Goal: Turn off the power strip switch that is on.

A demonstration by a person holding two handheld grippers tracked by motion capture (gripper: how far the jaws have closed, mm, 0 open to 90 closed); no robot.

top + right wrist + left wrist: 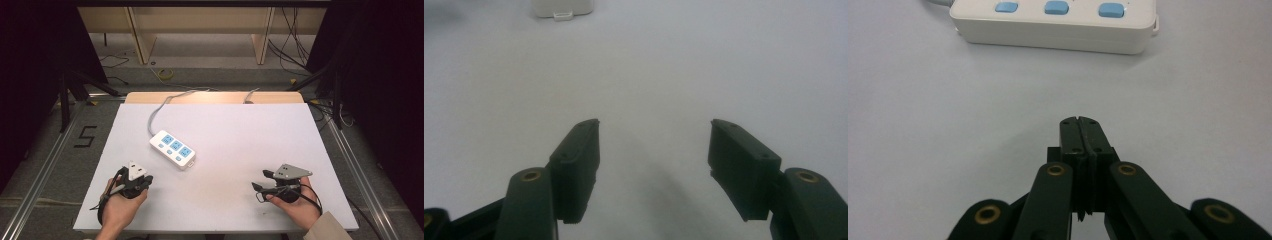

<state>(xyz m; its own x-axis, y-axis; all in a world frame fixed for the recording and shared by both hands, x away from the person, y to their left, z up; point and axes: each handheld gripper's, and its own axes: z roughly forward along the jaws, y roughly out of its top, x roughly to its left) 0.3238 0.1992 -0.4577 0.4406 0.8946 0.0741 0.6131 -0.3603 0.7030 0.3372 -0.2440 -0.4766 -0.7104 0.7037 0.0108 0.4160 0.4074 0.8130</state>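
A white power strip (pixel 172 149) with blue sockets lies on the table (pixel 240 135), left of centre, its grey cord (pixel 155 116) running to the far edge. The left hand-held gripper (pixel 142 182) sits near and just left of it, jaws pressed together on nothing. The right hand-held gripper (pixel 260 181) rests well to the strip's right at the near side, jaws spread wide and empty.

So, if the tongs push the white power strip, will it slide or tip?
Probably slide: the power strip lies flat and low on the smooth table. Its hard casing looks stiff. The floppy grey cable may drag and turn it.
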